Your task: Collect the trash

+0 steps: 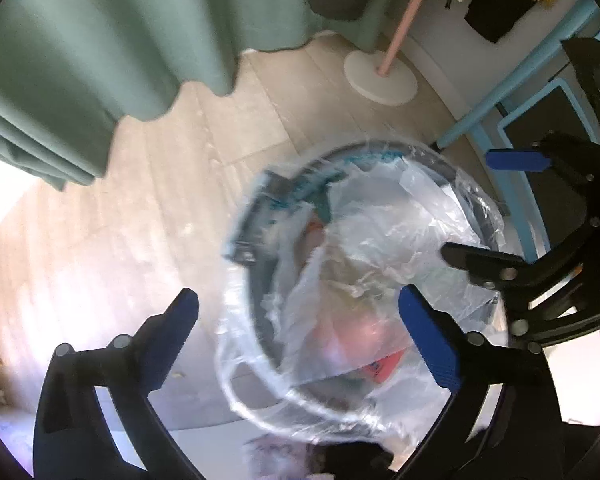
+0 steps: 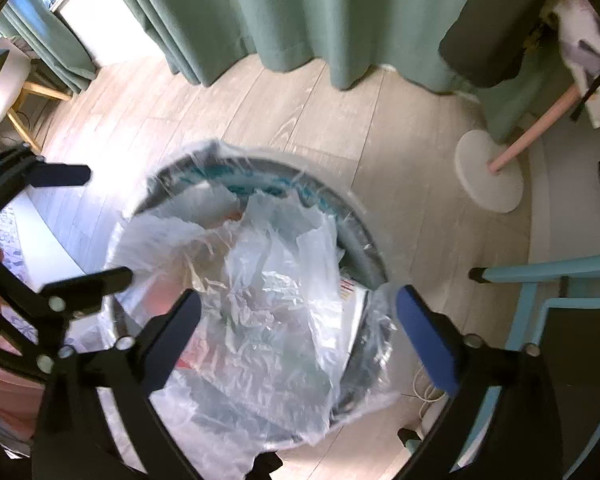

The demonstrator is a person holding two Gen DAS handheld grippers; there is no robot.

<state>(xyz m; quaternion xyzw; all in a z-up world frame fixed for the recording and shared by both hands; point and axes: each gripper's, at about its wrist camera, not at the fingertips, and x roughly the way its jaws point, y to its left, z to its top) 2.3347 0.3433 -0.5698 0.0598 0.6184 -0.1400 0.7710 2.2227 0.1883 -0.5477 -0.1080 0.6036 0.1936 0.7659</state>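
Note:
A round grey trash bin (image 1: 256,236) (image 2: 356,236) lined with a clear plastic bag (image 1: 364,256) (image 2: 272,300) stands on the wooden floor. Crumpled plastic and packaging fill it. My left gripper (image 1: 300,320) hovers open above the bin's near rim and holds nothing. My right gripper (image 2: 300,312) hovers open above the bin's middle, also holding nothing. The right gripper's fingers show at the right of the left wrist view (image 1: 516,160). The left gripper's fingers show at the left of the right wrist view (image 2: 68,176).
Green curtains (image 2: 300,20) hang behind the bin. A white round stand base with a pink pole (image 2: 488,172) (image 1: 380,76) is at the right. A light blue chair (image 2: 548,280) (image 1: 512,92) stands close on the right. A wooden stool (image 2: 24,92) is far left.

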